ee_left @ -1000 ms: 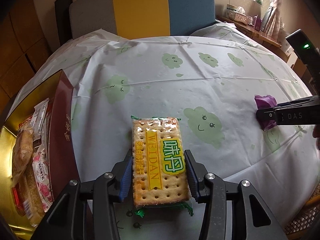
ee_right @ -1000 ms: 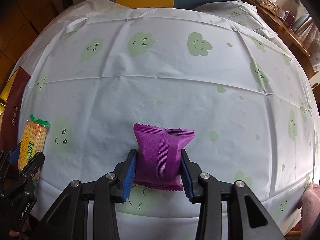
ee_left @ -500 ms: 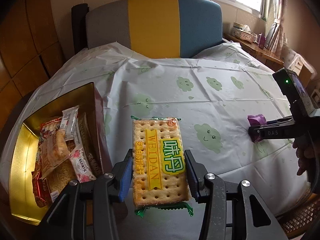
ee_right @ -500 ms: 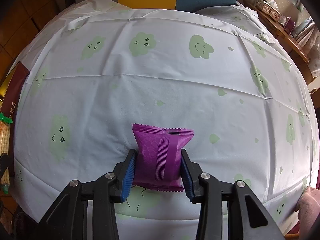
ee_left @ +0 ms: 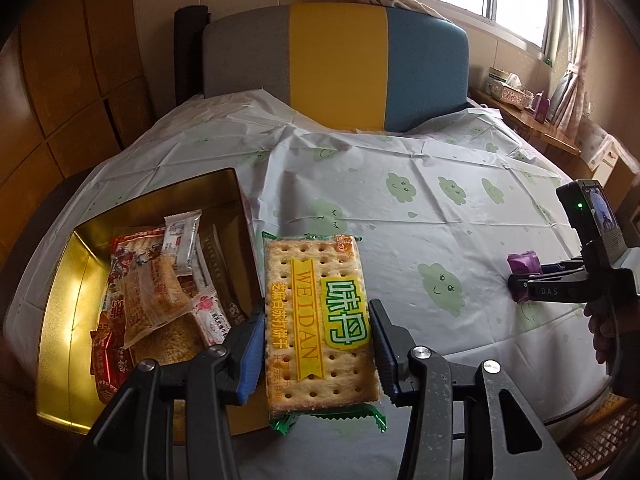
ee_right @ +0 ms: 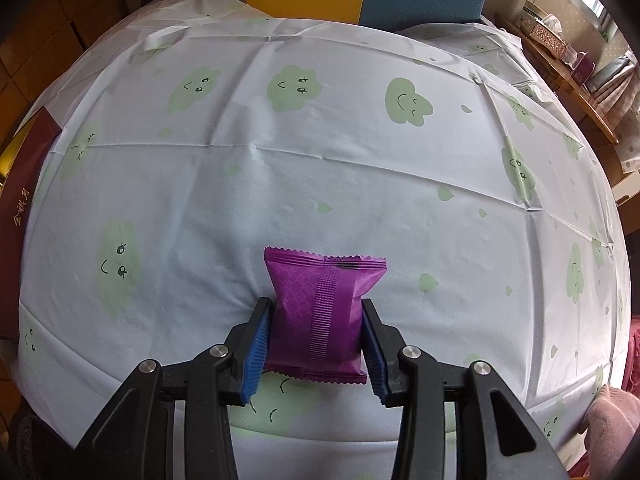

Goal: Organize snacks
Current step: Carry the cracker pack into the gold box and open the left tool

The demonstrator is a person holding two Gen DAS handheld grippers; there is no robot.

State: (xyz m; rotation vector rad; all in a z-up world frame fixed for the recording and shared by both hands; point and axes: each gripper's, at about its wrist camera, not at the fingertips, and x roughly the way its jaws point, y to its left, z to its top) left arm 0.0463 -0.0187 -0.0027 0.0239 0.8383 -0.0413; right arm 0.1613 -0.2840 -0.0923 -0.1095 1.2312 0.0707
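Purple packet (ee_right: 322, 312) between right gripper (ee_right: 316, 344) fingers; left gripper (ee_left: 318, 350) grips crackers (ee_left: 318, 320).

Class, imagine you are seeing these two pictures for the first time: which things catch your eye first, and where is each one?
The cracker packet with its yellow and green label stands out, clamped in the left claw just right of the gold box full of snacks. Next comes the purple packet, pinched in the right claw over the cloud-print tablecloth.
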